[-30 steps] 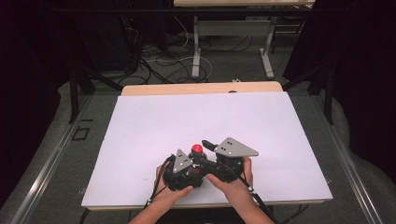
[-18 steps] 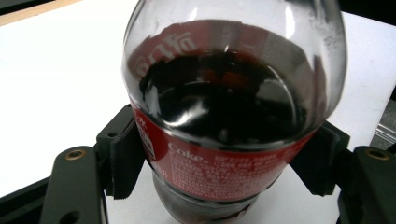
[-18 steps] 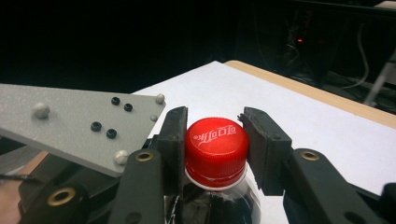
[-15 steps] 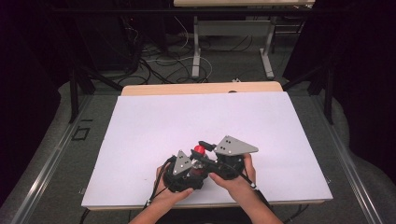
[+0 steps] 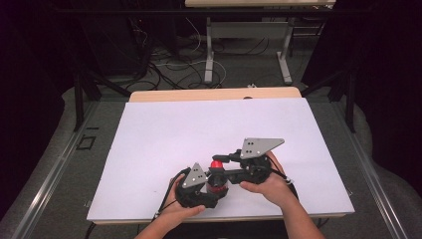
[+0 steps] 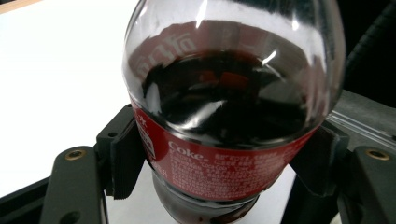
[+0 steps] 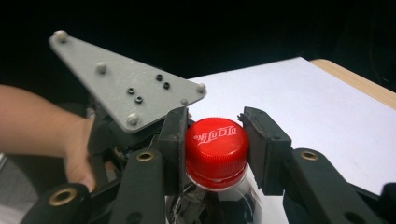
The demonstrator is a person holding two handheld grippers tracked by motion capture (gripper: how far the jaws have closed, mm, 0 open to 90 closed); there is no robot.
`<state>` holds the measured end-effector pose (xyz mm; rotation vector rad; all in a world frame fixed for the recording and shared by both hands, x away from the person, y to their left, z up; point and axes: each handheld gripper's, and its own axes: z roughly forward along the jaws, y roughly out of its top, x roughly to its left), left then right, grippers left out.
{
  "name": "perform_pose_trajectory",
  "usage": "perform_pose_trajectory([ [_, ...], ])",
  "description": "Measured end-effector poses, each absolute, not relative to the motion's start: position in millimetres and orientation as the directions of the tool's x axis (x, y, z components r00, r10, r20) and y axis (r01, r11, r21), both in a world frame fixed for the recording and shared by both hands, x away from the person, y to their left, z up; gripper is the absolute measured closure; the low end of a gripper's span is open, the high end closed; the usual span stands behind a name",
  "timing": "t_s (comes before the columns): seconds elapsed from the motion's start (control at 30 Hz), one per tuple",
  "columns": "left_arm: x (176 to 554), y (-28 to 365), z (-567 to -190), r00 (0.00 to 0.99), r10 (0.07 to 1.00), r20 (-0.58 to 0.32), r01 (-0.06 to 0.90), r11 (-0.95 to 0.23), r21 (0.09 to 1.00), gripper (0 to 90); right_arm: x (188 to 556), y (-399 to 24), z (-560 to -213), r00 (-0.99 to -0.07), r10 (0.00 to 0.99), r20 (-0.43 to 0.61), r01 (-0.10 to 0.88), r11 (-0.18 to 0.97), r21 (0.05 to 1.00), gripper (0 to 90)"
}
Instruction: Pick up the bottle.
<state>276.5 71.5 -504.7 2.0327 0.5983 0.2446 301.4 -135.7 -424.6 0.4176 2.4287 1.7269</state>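
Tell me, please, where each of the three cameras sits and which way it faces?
High view: above the person's side, looking forward and down on the table; both forearms, left gripper and right gripper show.
Left gripper view: on the left gripper, looking along its jaws clamped on the cola bottle.
Right gripper view: on the right gripper, its jaws around the red cap; the other hand shows.
All three share the bottle.

1. A table [image 5: 149,95] with a light wooden top carries everything; its wood shows as a strip along the far edge.
2. A white sheet [image 5: 199,129] lies flat on the table and covers nearly all of the top.
3. A cola bottle [image 5: 217,180] stands upright on the white sheet, near the sheet's near edge, about midway along it.
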Motion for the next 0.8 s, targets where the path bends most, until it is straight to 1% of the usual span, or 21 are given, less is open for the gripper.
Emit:
perform_pose_trajectory([
  [0.13,276.7,72.3,-504.0,0.843,0.534,-0.067,0.324,-0.405,0.855,28.9,301.2,-135.0,-425.2,-0.946,0.321,0.05,0.146,0.284,0.948,60.6],
  [0.17,277.2,72.5,-504.2,0.833,0.549,-0.066,0.329,-0.396,0.857,28.9,300.4,-133.5,-425.6,-0.94,0.338,0.053,0.153,0.275,0.949,59.2],
  [0.23,278.1,73.2,-504.1,0.805,0.59,-0.061,0.346,-0.384,0.856,28.9,298.5,-129.3,-426.3,-0.921,0.387,0.053,0.163,0.257,0.952,50.8],
  [0.27,278.1,73.2,-504.1,0.805,0.59,-0.061,0.346,-0.384,0.856,28.9,298.5,-129.3,-426.3,-0.921,0.387,0.053,0.163,0.257,0.952,50.8],
  [0.3,278.8,74.4,-503.8,0.781,0.622,-0.057,0.362,-0.375,0.853,28.9,295.5,-125.2,-426.3,-0.893,0.449,0.036,0.162,0.246,0.956,48.1],
  [0.37,279.6,76.0,-503.8,0.757,0.651,-0.055,0.375,-0.365,0.852,28.9,291.8,-120.8,-426.5,-0.872,0.488,0.039,0.172,0.231,0.958,47.3],
  [0.43,280.3,77.5,-503.7,0.737,0.673,-0.065,0.393,-0.349,0.851,28.9,286.1,-114.9,-427.1,-0.842,0.54,0.026,0.165,0.212,0.963,47.1],
  [0.53,280.8,78.3,-503.6,0.724,0.688,-0.056,0.394,-0.345,0.852,28.9,276.7,-105.5,-427.1,-0.785,0.619,0.003,0.162,0.201,0.966,48.3],
  [0.6,280.3,77.9,-503.5,0.721,0.691,-0.059,0.395,-0.339,0.854,28.9,272.4,-100.4,-426.9,-0.758,0.652,-0.017,0.153,0.203,0.967,49.0],
  [0.7,279.8,77.2,-503.2,0.722,0.69,-0.054,0.39,-0.341,0.855,28.9,268.2,-94.1,-427.0,-0.727,0.687,-0.022,0.157,0.197,0.968,52.2],
  [0.8,278.1,75.8,-503.0,0.725,0.687,-0.059,0.389,-0.338,0.857,28.9,268.2,-90.4,-428.3,-0.718,0.695,-0.041,0.158,0.22,0.963,55.0],
])
